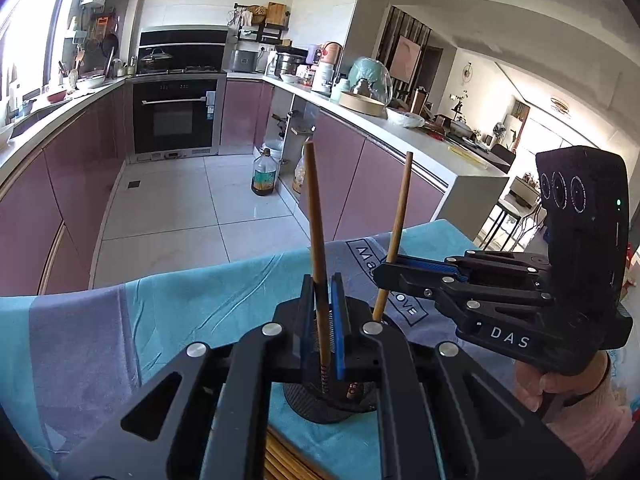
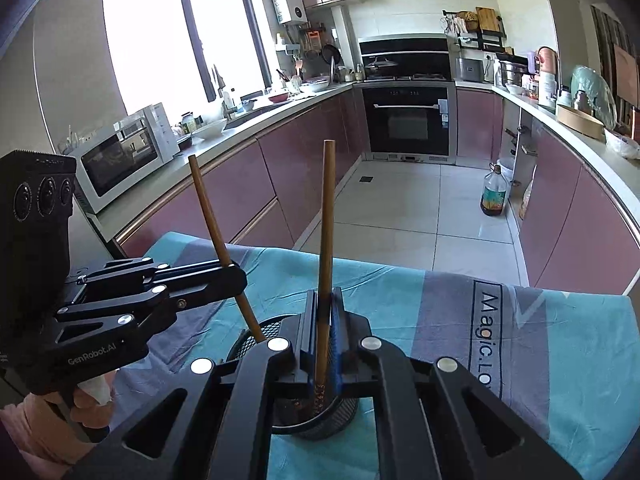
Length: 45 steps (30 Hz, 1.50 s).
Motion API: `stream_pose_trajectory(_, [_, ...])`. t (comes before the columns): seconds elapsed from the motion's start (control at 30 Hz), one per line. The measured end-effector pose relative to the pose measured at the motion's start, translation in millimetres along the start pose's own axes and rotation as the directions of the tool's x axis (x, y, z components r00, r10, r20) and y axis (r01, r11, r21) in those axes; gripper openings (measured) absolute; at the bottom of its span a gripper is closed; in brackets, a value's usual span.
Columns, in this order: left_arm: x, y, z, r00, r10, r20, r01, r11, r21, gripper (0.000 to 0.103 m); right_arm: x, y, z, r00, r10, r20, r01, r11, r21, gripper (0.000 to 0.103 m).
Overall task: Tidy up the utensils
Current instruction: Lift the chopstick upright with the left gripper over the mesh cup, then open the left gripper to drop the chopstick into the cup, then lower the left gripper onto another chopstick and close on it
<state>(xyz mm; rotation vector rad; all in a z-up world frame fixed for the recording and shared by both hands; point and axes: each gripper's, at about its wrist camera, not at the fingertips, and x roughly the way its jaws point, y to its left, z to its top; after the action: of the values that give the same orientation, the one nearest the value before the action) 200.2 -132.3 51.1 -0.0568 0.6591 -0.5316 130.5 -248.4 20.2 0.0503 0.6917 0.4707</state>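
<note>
Each gripper is shut on one brown wooden chopstick, held nearly upright over a black mesh holder [image 2: 320, 420] on a blue cloth [image 2: 400, 292]. My left gripper [image 1: 322, 312] grips its chopstick [image 1: 314, 208], whose patterned lower end reaches into the holder [image 1: 316, 404]. My right gripper [image 2: 322, 320] grips the other chopstick [image 2: 327, 216], its lower end also inside the holder. In the left wrist view the right gripper [image 1: 390, 262] comes in from the right with its chopstick [image 1: 400, 208]. In the right wrist view the left gripper [image 2: 236, 272] comes in from the left with its chopstick [image 2: 212, 216].
The blue and grey cloth [image 1: 180, 308] covers the table, whose far edge drops to a tiled kitchen floor [image 1: 192, 200]. More wooden sticks [image 1: 288, 460] lie at the near edge below my left gripper. An oil bottle [image 2: 494, 194] stands on the floor by the cabinets.
</note>
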Motion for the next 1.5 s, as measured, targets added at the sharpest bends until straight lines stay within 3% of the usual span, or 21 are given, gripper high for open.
stream_pose_trajectory(0.1, [6.8,3.1,1.2,1.000,0.012,-0.002,-0.012,1.000,-0.003,0.009,2.5,-0.4,4.1,1.000,-0.005,0.001,0.005,1.000,0.010,0.008])
stream_pose_trajectory(0.23, [4.6,7.2,-6.2,0.999,0.031,0.011,-0.031,0.999,-0.009,0.019,1.3,-0.3,6.1,1.000,-0.013,0.018,0.013,1.000,0.018,0.011])
stream_pose_trajectory(0.3, [0.2,5.6,-10.9,0.998,0.050,0.022,-0.050,0.999,-0.015,0.025,-3.5,-0.5,6.1,0.999,-0.021,0.039,0.020,0.999,0.028,0.023])
stream_pose_trajectory(0.47, [-19.7,12.3,-18.3,0.993,0.091,0.072,-0.089,0.995,-0.033,0.037,-18.6,-2.2,2.2,0.996,-0.031,0.084,0.028,0.999,0.033,0.031])
stream_pose_trajectory(0.77, [-74.2,28.5,-55.2,0.970,0.178,0.164,-0.173,0.984,-0.042,0.065,-52.6,27.1,-27.0,0.991,0.055,0.121,-0.049,0.998,-0.048,0.044])
stream_pose_trajectory(1.0, [-85.0,49.7,-113.4,0.972,0.227,0.061,-0.224,0.973,-0.048,0.067,-33.8,60.1,-72.4,0.996,0.085,-0.014,-0.086,0.987,-0.133,0.045])
stream_pose_trajectory(1.2, [-69.5,56.2,-160.1,0.974,0.222,-0.047,-0.224,0.973,-0.052,0.067,0.8,72.2,-105.6,0.983,0.099,-0.152,-0.118,0.986,-0.118,0.041])
stream_pose_trajectory(1.5, [-46.9,57.6,-197.1,0.967,0.206,-0.149,-0.216,0.975,-0.052,0.063,20.2,75.7,-121.9,0.972,0.092,-0.216,-0.108,0.992,-0.061,0.031])
